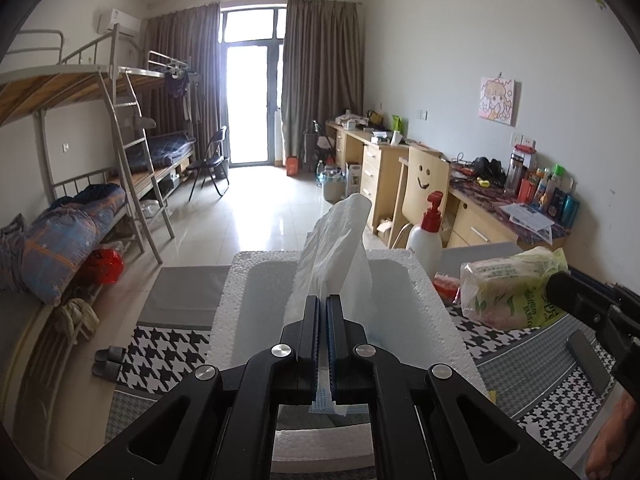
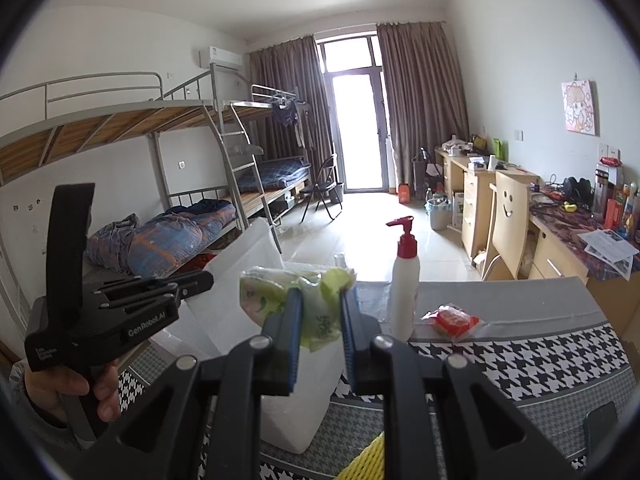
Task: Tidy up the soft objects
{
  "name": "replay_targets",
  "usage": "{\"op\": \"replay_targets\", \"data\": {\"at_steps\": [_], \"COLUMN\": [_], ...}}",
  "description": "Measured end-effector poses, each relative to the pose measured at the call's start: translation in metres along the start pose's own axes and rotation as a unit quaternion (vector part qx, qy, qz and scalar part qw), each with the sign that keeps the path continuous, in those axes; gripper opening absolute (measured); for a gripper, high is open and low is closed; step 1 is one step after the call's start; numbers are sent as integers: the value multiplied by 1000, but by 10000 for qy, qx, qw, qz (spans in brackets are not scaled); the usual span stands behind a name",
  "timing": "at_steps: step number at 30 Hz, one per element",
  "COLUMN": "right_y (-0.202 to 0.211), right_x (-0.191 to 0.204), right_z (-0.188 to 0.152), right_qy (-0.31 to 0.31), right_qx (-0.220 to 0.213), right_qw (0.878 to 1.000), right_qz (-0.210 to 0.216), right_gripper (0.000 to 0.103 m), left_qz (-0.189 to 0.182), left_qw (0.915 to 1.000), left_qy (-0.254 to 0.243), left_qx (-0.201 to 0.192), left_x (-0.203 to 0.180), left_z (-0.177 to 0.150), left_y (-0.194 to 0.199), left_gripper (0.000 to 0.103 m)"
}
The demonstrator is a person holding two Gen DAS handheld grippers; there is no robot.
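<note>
Left wrist view: left gripper pinches a white tissue over the white foam box, whose visible interior holds nothing else; the loose sheet could catch on a pad at release and come out again. Right wrist view: right gripper clamps the green tissue pack by its slack wrapper beside the box, and that soft film could slip or tear.

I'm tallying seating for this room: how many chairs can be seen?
2. A black folding metal chair stands near the glass balcony door, by the bunk beds. A light wooden chair with a smiley-face cutout back sits at the desk along the right wall. Others may be hidden.
</note>
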State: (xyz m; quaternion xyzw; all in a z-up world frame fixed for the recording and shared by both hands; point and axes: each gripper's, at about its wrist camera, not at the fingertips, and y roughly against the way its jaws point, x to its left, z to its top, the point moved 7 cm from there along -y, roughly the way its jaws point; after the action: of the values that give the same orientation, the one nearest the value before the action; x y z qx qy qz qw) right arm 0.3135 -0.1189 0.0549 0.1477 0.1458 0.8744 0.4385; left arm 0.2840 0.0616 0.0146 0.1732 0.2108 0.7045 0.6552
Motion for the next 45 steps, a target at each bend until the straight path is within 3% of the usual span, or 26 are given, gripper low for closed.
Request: {"op": "replay_targets", "data": {"at_steps": [1, 3, 5, 7, 9, 11, 19, 45], "right_y": [0, 0, 0, -1, -1, -1, -8, -38], "right_x": [0, 0, 0, 1, 1, 2, 8, 36], "right_z": [0, 0, 0, 1, 1, 2, 3, -2], "right_qy": [-1, -2, 7, 9, 17, 35, 106, 213], "right_qx": [2, 7, 20, 30, 31, 36, 64, 299], "right_qw": [10000, 10000, 10000, 10000, 10000, 10000, 9999, 9991], "right_qz": [-4, 1, -15, -29, -33, -36, -10, 218], "right_gripper": [22, 22, 22, 22, 22, 22, 22, 22], "left_qz": [17, 55, 116, 199, 219, 231, 476, 885], "left_qw": [10000, 10000, 9999, 9996, 9993, 9992, 9970, 9916], "left_qy": [-8, -4, 53, 180, 266, 282, 327, 594], "left_qx": [18, 65, 35, -92, -139, -186, -521, -731], "left_x": [-1, 1, 4, 10, 15, 18, 33, 82], "left_z": [0, -2, -2, 0, 1, 2, 6, -9], "left_y": [-1, -3, -2, 1, 4, 6, 23, 48], "left_gripper": [9, 27, 70, 81, 83, 93, 102, 102]}}
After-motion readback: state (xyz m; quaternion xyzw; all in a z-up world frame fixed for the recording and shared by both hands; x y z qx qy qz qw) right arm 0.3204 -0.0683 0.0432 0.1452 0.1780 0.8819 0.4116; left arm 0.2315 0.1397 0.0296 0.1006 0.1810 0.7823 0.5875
